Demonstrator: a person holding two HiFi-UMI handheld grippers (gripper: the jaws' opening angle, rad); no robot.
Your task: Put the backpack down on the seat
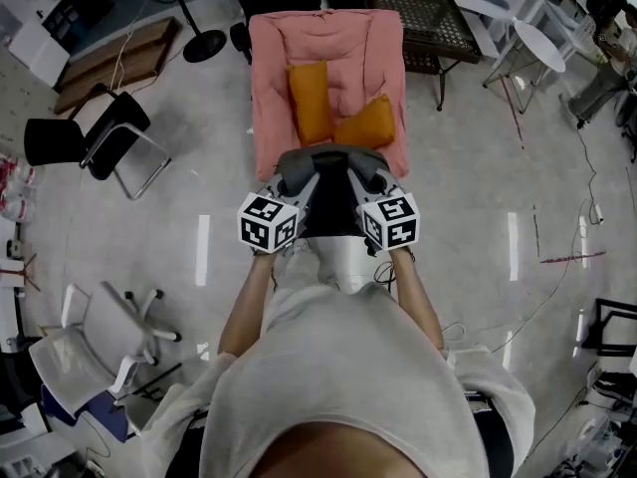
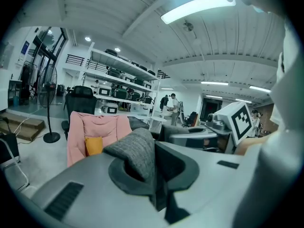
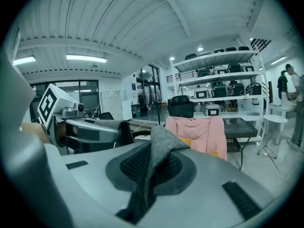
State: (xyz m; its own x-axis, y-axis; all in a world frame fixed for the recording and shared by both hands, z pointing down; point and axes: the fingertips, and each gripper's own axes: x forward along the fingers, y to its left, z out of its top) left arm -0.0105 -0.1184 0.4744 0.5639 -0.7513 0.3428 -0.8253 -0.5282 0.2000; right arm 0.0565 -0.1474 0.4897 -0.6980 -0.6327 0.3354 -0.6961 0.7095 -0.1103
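The backpack (image 1: pixel 334 199), dark with grey shoulder straps and a pale lower part, hangs in front of the person between both grippers. My left gripper (image 1: pixel 299 174) is shut on the left grey strap (image 2: pixel 136 152), which is pinched between its jaws (image 2: pixel 154 177). My right gripper (image 1: pixel 372 173) is shut on the right grey strap (image 3: pixel 158 148) in the same way (image 3: pixel 146 177). Straight ahead stands the seat, a pink padded chair (image 1: pixel 328 53) with two orange cushions (image 1: pixel 312 102) on it. The bag is just short of the chair's front edge, off the seat.
A black folding chair (image 1: pixel 100 132) stands at the left, a fan base (image 1: pixel 204 46) beside the pink chair. A dark mesh table (image 1: pixel 423 18) and a white round table (image 1: pixel 537 43) are at the back right. A white swivel chair (image 1: pixel 100 337) is behind left.
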